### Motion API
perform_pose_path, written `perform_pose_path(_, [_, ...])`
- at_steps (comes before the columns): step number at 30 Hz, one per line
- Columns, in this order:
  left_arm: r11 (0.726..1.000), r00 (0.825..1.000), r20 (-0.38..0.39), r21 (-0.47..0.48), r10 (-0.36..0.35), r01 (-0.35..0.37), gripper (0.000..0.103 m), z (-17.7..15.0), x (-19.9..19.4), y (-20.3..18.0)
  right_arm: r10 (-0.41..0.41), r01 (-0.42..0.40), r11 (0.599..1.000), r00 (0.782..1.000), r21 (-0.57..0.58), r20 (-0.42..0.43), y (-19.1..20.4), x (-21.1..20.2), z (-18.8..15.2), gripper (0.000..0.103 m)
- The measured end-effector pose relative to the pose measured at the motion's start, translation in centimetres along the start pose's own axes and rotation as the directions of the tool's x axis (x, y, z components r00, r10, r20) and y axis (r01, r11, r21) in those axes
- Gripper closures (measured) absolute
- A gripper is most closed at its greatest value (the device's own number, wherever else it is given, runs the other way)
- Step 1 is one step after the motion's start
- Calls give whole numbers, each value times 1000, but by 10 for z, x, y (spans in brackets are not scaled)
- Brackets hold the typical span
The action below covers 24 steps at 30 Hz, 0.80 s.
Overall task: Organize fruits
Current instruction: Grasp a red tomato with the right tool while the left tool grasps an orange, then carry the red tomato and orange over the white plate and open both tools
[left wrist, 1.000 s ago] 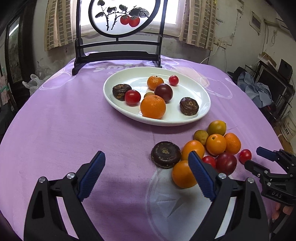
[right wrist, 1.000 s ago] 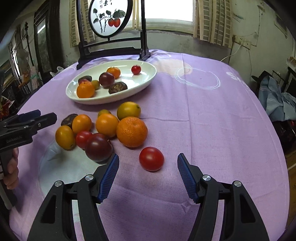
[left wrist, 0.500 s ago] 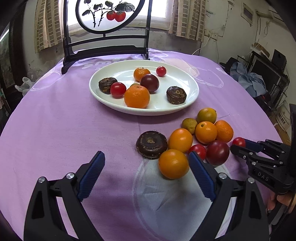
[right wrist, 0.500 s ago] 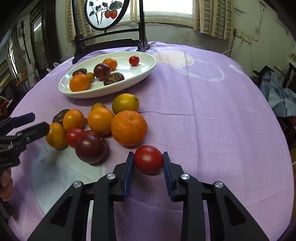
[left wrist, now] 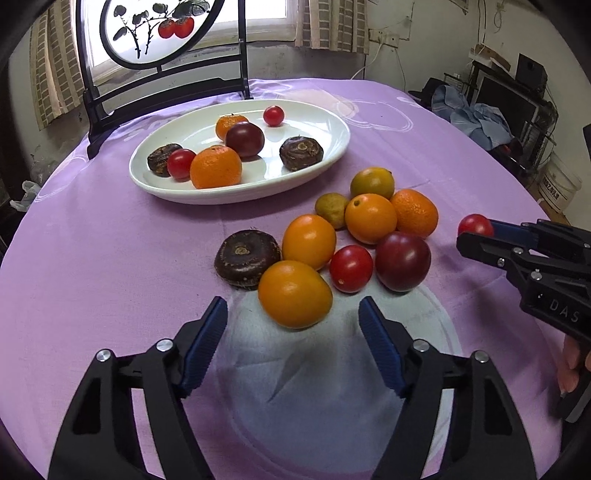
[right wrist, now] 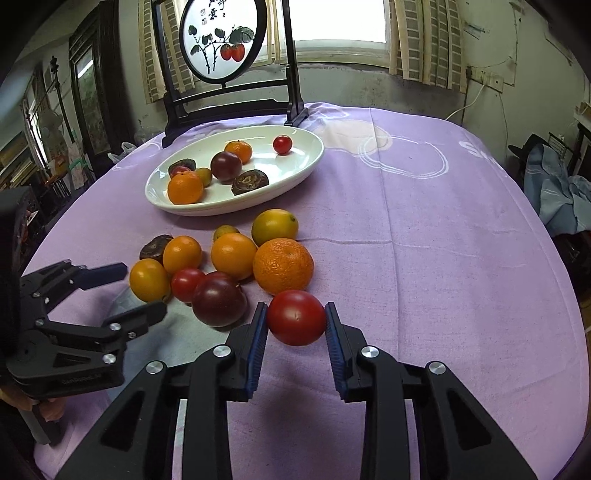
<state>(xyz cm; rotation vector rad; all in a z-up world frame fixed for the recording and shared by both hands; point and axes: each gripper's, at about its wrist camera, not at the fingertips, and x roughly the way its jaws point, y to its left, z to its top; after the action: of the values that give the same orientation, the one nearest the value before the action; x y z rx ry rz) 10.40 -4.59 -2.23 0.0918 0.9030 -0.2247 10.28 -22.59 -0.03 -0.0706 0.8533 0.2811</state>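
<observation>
My right gripper (right wrist: 295,321) is shut on a red tomato (right wrist: 296,316), which also shows in the left wrist view, tomato (left wrist: 474,225), at that gripper's tip. My left gripper (left wrist: 291,314) hovers just short of a smooth orange fruit (left wrist: 294,294). Its jaws are closing, the fruit partly between the fingertips with a gap on each side. That fruit is the nearest of a loose heap on the purple cloth: oranges, a red tomato (left wrist: 351,268), a dark plum (left wrist: 402,260) and a brown flat fruit (left wrist: 246,257). The white oval plate (left wrist: 332,147) behind holds several fruits.
A dark wooden stand with a round painted screen (left wrist: 155,29) rises at the table's far edge behind the plate. A hand (left wrist: 570,369) holds the right gripper's handle at the right edge. Furniture and clothes crowd the room beyond the table.
The right gripper's jaws closed onto the red tomato. The left gripper moved forward and down towards the nearest orange fruit, and its jaws narrowed around it.
</observation>
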Motion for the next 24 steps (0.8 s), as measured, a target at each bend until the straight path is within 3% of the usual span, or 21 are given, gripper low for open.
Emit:
perform_pose_path(4, [1000,1000,-15,-8,11,-11,43,-1,9,0,12,-12,1000,1000,-7,9,3,-5,0,72])
perform_pose_path(11, [997,1000,-5,-72,-1,0,47,8,17,10,29,-28,999,1000,-35,9,11,-6,-2,71])
perform_pose_path(13, [997,1000,-1,-77,-15,15,62,8,16,11,27,-27,999,1000,-37,-1,12,-4,-2,71])
perform_pose_path(18, [995,1000,-2,-95,-26,26,63,8,10,16,27,-27,999,1000,-26,-6,10,-2,-4,71])
perform_pose_path(24, [995,997,70,-83,-45,51,63,12,-14,15,60,-59,998,998,-26,16,13,-5,-3,71])
